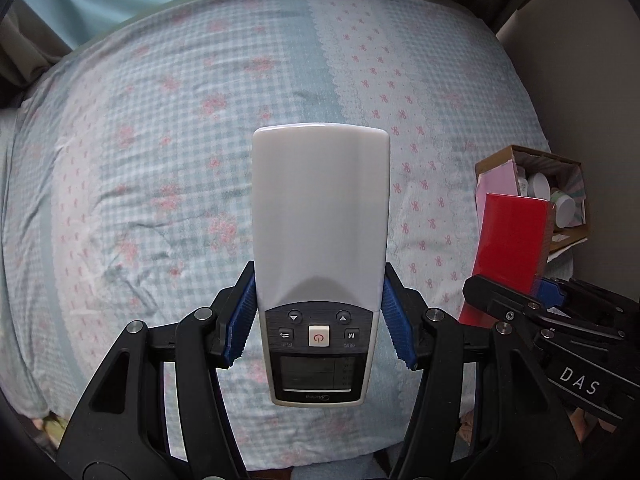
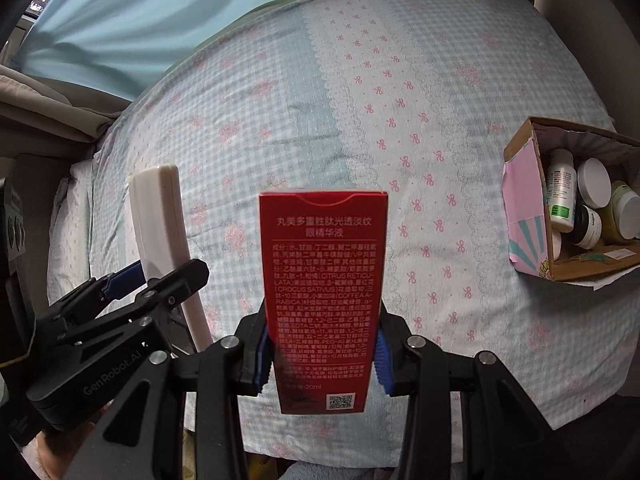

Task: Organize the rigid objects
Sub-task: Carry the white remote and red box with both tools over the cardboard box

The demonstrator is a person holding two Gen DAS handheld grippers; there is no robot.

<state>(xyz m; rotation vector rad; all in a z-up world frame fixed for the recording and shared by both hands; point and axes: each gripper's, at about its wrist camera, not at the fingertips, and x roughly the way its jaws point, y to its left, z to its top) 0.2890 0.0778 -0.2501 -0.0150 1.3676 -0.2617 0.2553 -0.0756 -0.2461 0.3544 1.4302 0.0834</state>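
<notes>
My left gripper (image 1: 319, 312) is shut on a grey-white air-conditioner remote (image 1: 320, 216), held above the bed with its buttons and screen toward the camera. My right gripper (image 2: 320, 344) is shut on a red cosmetics box (image 2: 322, 280) with white print, also held above the bed. In the left wrist view the red box (image 1: 512, 240) and right gripper (image 1: 548, 292) show at the right. In the right wrist view the remote (image 2: 160, 220) and left gripper (image 2: 140, 276) show at the left.
A cardboard box (image 2: 528, 216) lined with pink paper lies on the bed's right side, holding several bottles and jars (image 2: 592, 200); it also shows in the left wrist view (image 1: 496, 176). The checked floral bedsheet (image 1: 160, 140) covers the bed. Light-blue curtains (image 2: 160, 12) hang behind.
</notes>
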